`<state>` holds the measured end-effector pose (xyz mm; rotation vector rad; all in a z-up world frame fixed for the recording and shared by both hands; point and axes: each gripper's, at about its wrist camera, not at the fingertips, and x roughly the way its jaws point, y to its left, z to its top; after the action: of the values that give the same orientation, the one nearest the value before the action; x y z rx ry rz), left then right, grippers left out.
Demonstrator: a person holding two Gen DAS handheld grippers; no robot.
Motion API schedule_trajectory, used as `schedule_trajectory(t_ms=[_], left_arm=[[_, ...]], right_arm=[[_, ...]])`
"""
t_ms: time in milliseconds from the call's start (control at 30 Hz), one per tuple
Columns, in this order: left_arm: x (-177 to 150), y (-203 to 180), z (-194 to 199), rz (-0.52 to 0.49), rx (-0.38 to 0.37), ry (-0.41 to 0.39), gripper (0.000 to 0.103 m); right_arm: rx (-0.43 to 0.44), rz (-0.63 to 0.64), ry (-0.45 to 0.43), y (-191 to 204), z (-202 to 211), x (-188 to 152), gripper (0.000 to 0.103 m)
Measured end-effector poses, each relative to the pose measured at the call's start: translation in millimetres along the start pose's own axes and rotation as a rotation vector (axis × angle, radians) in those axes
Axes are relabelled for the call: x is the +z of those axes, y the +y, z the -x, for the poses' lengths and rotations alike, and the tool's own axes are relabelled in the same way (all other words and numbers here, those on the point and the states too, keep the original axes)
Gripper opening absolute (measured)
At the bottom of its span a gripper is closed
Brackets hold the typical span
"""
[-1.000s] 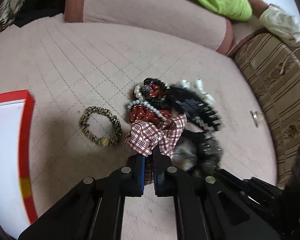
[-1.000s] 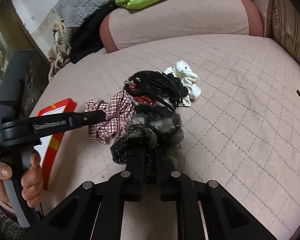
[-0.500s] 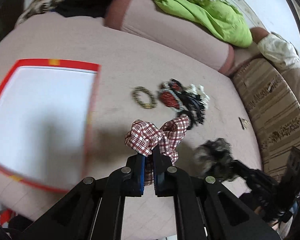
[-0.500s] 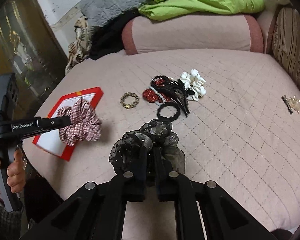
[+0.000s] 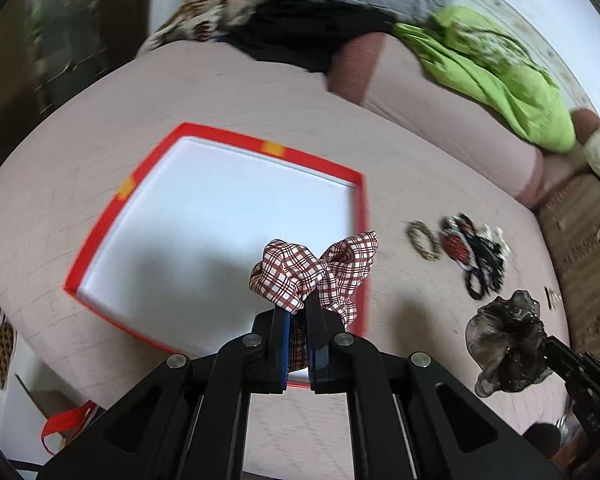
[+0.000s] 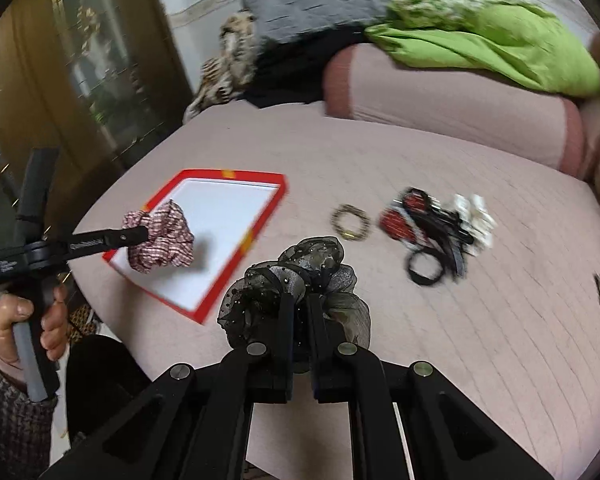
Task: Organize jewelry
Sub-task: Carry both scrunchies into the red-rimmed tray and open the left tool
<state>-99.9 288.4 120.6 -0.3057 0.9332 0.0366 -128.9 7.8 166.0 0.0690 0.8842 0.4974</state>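
- Pink quilted bed [image 6: 480, 320] under everything.
- Red-rimmed white tray [image 5: 356, 184] near its edge, nothing lying in it.
- My left gripper [image 5: 298, 320] clamped tight on the plaid scrunchie [image 5: 312, 268], held above the tray's near corner.
- My right gripper [image 6: 300, 312] pinched closed on the black tulle scrunchie [image 6: 296, 276], off the bed, beside the tray.
- Leftover accessory pile [image 6: 436, 228] well apart; gold bracelet [image 6: 350, 222] beside it.

The plaid scrunchie [image 5: 314, 276] sits between the left gripper's fingers [image 5: 280, 344], over the near right part of the tray [image 5: 260, 148] on the bed [image 5: 100, 120]. Right of those fingers hangs the mesh scrunchie [image 6: 292, 280], between the right gripper's fingers [image 6: 286, 332]. Beyond it the ring bracelet [image 6: 350, 222] lies left of the accessory pile [image 6: 432, 232].
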Motion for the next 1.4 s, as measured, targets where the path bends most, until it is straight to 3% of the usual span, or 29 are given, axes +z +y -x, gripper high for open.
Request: schedule_trajectory(t_ms=[300,633,1167,1200,1267,1333,1400], left_arm=[[41.7,46.3,-24.1,0.008,0.094,0.006,0.006],[105.4,80.9,-83.7,0.067,0.12,0.049,0.006],[123.9,101.2,-137.2,0.103,0.18,0.087,0.007],[123.6,101.2,-138.1,0.103,0.189,0.086,0.008],[122.5,101.0,-137.8,0.107,0.189,0.084,0.019],[122.2,100.6,-134.7,0.114,0.181,0.079,0.028],[121.5,99.3,-128.1,0.118,0.184,0.068,0.033]], right_arm=[[0.058,0.06,0.026,47.7,-57.5,46.3,0.007],[0.064,0.015,0.058,61.4,-136.9,103.3,0.007],[0.025,0.036,0.1,67.9,-208.7,124.0,0.007],[0.024,0.038,0.107,67.5,-211.9,123.2,0.01],[0.03,0.037,0.115,65.1,-215.5,120.3,0.01],[0.03,0.036,0.115,63.2,-216.3,120.2,0.025],[0.024,0.04,0.106,61.8,-212.3,120.0,0.033]])
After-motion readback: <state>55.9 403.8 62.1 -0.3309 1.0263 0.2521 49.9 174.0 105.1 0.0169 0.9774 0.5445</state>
